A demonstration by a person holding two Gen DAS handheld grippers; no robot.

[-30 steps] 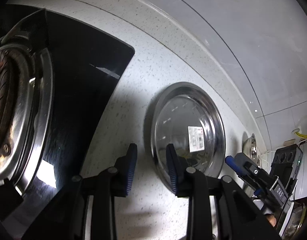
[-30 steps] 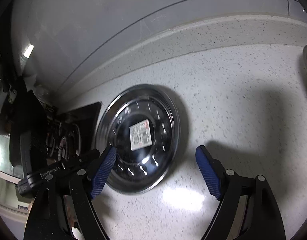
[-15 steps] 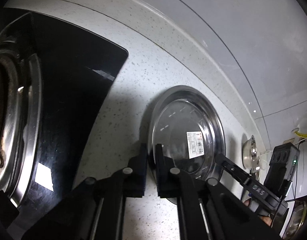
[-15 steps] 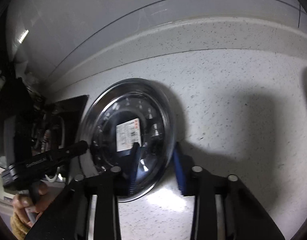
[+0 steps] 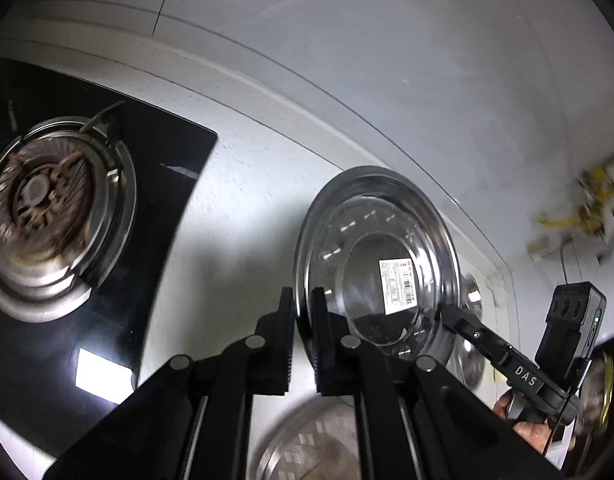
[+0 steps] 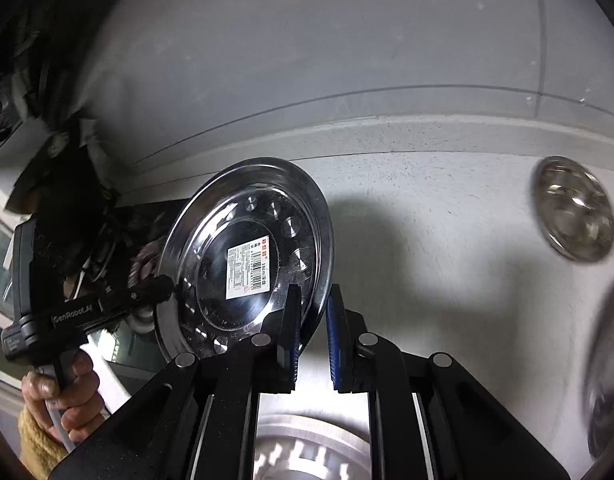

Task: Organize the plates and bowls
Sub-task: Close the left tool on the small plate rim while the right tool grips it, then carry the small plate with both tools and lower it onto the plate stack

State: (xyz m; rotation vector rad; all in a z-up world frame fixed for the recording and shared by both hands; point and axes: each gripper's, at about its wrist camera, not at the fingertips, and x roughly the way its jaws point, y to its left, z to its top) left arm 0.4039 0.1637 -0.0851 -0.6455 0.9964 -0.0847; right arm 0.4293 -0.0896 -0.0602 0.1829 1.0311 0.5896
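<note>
From my left wrist camera, the left gripper (image 5: 303,334) was clenched on the near rim of the steel plate (image 5: 359,216), one finger inside the lip and one outside. The plate hung tilted in the air above the speckled counter (image 5: 243,184), label (image 5: 398,287) facing me, with the stove burner (image 5: 55,216) off to one side. The other tool reached in to the plate's far edge. Below my fingers lay another plate (image 5: 307,448), blurred; I judged it the likely place to stack this one. To do that well, I would have kept both grips level, carried the plate slowly over the lower one, and let go only once the rims sat together.

From my right wrist camera, the right gripper (image 6: 311,336) straddled the opposite rim of the steel plate (image 6: 247,216). One pad pressed the inner face; a gap showed beside the outer pad, so I could not tell whether that grip was fully tight. A bowl (image 6: 573,208) sat well apart on the counter (image 6: 427,216), and another plate (image 6: 307,452) showed beneath my fingers.

Half a second earlier the plate lay flat on the counter with both grippers closing on its edge; by this moment it had been lifted clear and tipped up, and the lower plate had come into view.
</note>
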